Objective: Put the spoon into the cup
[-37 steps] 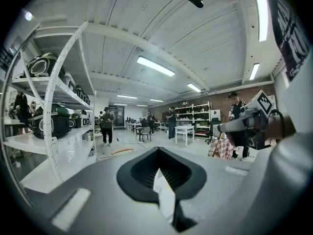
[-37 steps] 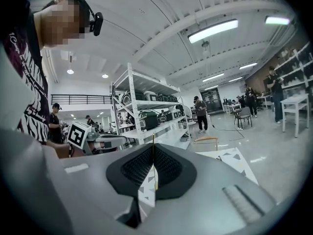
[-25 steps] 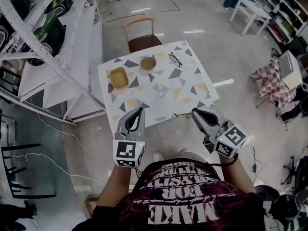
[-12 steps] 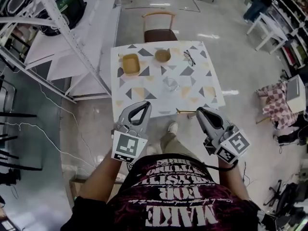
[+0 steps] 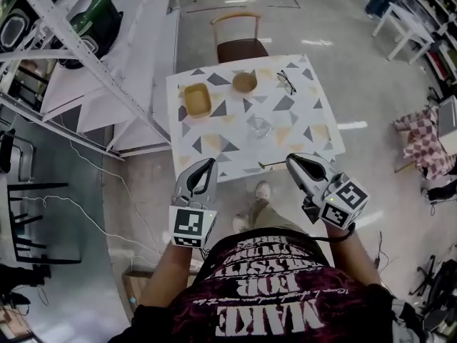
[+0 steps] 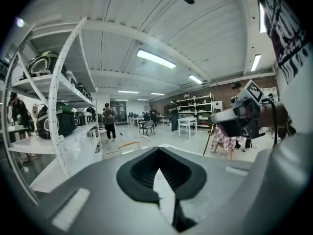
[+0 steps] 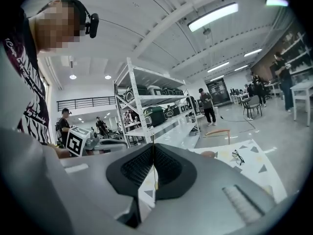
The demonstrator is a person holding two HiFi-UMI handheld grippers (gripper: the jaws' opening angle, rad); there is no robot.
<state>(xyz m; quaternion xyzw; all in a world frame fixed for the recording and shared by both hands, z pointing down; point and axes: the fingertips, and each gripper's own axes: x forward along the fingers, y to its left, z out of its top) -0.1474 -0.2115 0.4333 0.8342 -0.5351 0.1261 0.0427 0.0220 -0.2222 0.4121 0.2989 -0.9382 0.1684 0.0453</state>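
A clear glass cup (image 5: 259, 126) stands mid-table on the white table with grey and yellow triangles (image 5: 314, 113). The thin spoon (image 5: 274, 164) lies at the table's front edge, just left of my right gripper (image 5: 291, 160). That gripper is shut and empty, its tip over the front edge. My left gripper (image 5: 208, 164) is shut and empty too, held at the table's front left edge. In the left gripper view the jaws (image 6: 158, 151) meet at the tips. The right gripper view shows its jaws (image 7: 153, 146) closed, with the table (image 7: 254, 168) beyond.
A wooden bowl (image 5: 244, 82), a square yellowish tray (image 5: 197, 100) and a pair of glasses (image 5: 285, 82) sit at the table's far side. Behind it stands a chair (image 5: 239, 45). White shelving (image 5: 86, 56) runs along the left. People stand far off in the room.
The view has shifted slightly as the person moves. Both grippers stay shut in front of the body, and their tips now sit closer to the table's front edge.
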